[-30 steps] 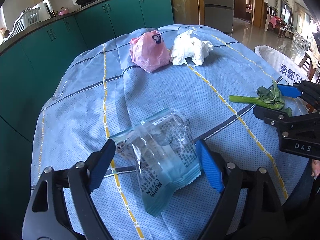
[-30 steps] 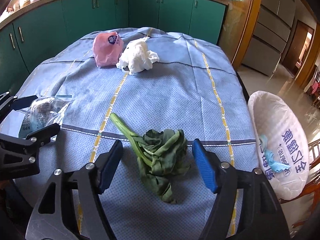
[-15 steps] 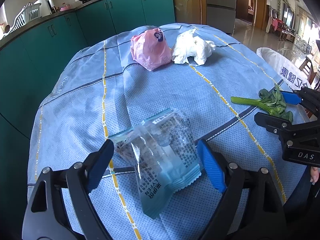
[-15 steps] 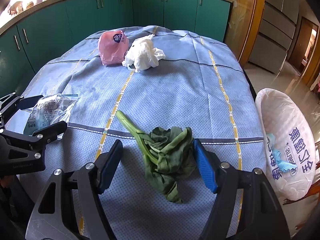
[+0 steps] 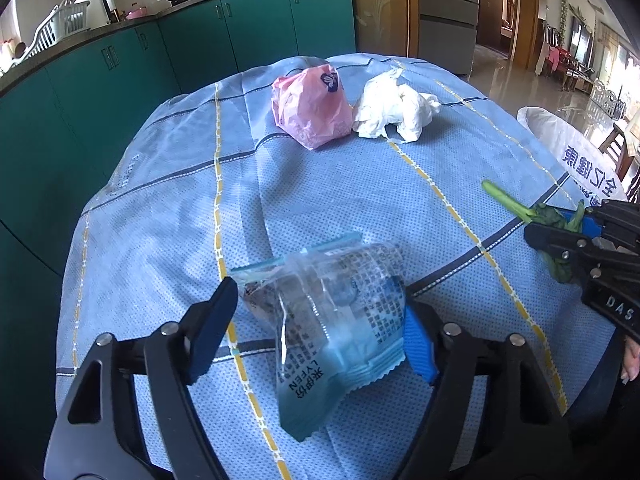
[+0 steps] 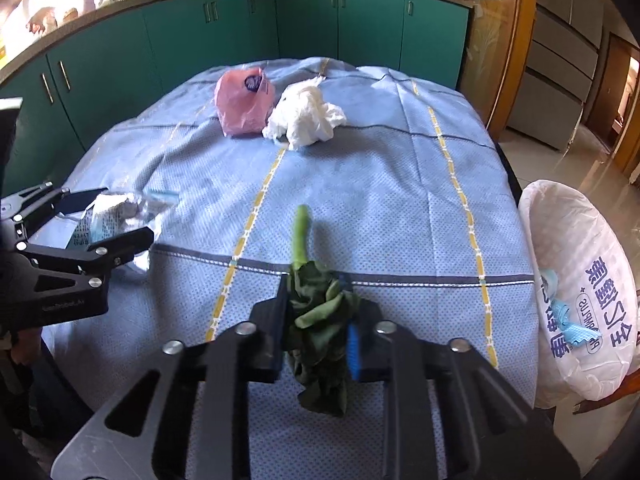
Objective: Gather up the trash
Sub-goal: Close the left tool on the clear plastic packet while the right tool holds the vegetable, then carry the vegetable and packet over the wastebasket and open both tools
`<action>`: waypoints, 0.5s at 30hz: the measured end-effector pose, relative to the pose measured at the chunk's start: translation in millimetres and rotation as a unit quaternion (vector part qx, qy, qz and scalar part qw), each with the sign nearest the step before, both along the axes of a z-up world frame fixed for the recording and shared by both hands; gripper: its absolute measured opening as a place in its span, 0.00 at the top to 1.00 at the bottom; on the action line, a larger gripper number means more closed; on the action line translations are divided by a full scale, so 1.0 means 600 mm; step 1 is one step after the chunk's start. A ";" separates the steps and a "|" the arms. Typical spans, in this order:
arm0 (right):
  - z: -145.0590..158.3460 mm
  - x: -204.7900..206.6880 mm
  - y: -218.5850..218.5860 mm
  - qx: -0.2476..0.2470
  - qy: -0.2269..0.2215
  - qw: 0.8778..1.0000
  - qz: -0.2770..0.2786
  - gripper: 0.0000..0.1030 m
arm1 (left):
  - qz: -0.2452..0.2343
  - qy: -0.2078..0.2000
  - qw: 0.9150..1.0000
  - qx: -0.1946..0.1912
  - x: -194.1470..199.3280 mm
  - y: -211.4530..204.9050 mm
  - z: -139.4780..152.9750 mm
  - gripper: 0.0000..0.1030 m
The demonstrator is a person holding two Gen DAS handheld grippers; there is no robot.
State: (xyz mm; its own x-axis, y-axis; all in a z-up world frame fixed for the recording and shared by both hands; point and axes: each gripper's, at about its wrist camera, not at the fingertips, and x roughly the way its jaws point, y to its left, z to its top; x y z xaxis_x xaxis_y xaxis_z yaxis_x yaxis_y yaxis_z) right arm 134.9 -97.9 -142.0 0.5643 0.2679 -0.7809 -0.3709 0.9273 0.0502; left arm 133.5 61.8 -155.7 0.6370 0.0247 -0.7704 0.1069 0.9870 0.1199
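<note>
The right gripper (image 6: 316, 328) is closed on the leafy green vegetable (image 6: 318, 320): both fingers press the bunched leaves, the pale stalk projects forward past the fingertips over the blue tablecloth (image 6: 380, 200), and the dark leaf ends hang below the jaws. The left gripper (image 5: 320, 316) has its fingers closed in against both sides of the clear snack wrapper (image 5: 332, 320), which bulges between them; its sealed blue end points toward the camera. At the far end of the table, a crumpled pink plastic bag (image 5: 310, 110) lies touching a wad of white tissue (image 5: 394, 110). A bin lined with a white printed bag (image 6: 580, 292) stands just beside the table's right edge. Teal kitchen cabinets (image 6: 240, 36) run behind the table.
</note>
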 end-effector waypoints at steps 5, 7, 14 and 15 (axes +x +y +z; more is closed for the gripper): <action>0.012 -0.007 -0.011 0.003 -0.011 1.000 -0.009 0.80 | -0.003 -0.002 1.000 0.016 0.001 -0.003 0.002 0.40; 0.017 -0.009 -0.017 0.004 -0.016 1.000 -0.016 0.80 | -0.003 -0.008 1.000 0.020 -0.001 -0.003 0.007 0.40; 0.022 -0.007 -0.038 0.006 -0.019 0.999 -0.037 0.80 | -0.003 -0.028 0.999 0.030 -0.008 -0.006 0.029 0.40; 0.021 -0.007 -0.041 0.006 -0.018 0.999 -0.040 0.80 | -0.004 -0.029 0.999 0.031 -0.010 -0.007 0.031 0.40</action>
State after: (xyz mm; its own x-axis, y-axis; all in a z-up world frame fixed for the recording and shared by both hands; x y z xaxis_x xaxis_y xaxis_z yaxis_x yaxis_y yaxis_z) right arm 130.7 -122.3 -129.1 0.6120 0.2305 -0.7565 -0.2979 0.9533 0.0494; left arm 127.7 57.7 -137.3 0.6814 0.0664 -0.7289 0.1052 0.9767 0.1872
